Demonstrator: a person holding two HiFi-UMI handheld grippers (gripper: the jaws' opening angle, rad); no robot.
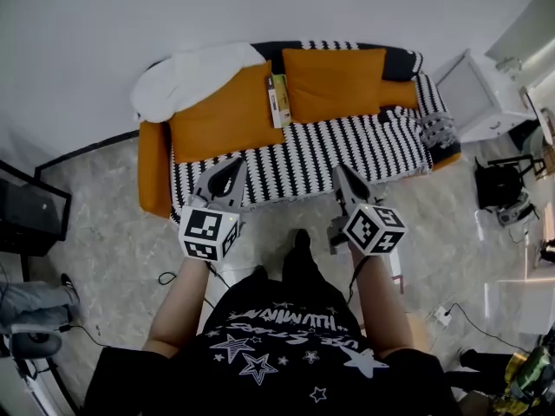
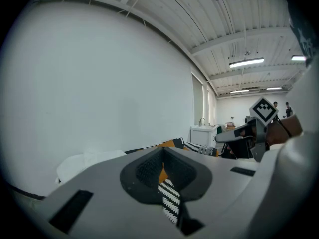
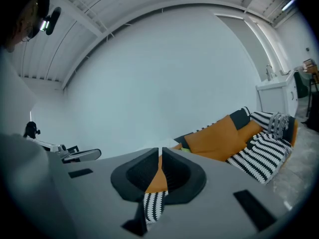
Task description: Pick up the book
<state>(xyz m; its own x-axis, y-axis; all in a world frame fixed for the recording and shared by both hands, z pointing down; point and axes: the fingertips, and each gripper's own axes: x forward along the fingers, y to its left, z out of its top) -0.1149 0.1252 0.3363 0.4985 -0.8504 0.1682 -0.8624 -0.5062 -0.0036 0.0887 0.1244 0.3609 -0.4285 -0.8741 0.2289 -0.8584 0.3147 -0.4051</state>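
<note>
The book (image 1: 277, 100), thin with a yellow and white cover, leans upright between two orange cushions on the black-and-white striped sofa (image 1: 347, 146). My left gripper (image 1: 232, 170) hangs over the sofa's front edge, short of the left cushion, its jaws together with nothing held. My right gripper (image 1: 342, 175) hovers over the front edge further right, also shut and empty. Both point toward the sofa back, well short of the book. In the left gripper view the jaws (image 2: 162, 159) leave only a thin slit. The right gripper view shows its jaws (image 3: 159, 159) the same way.
A white blanket (image 1: 186, 74) lies on the sofa's left end. A white cabinet (image 1: 473, 94) stands right of the sofa, with a black bag (image 1: 499, 185) on the floor near it. A dark unit (image 1: 30, 219) sits at the left. Cables and a power strip (image 1: 444, 315) lie on the floor.
</note>
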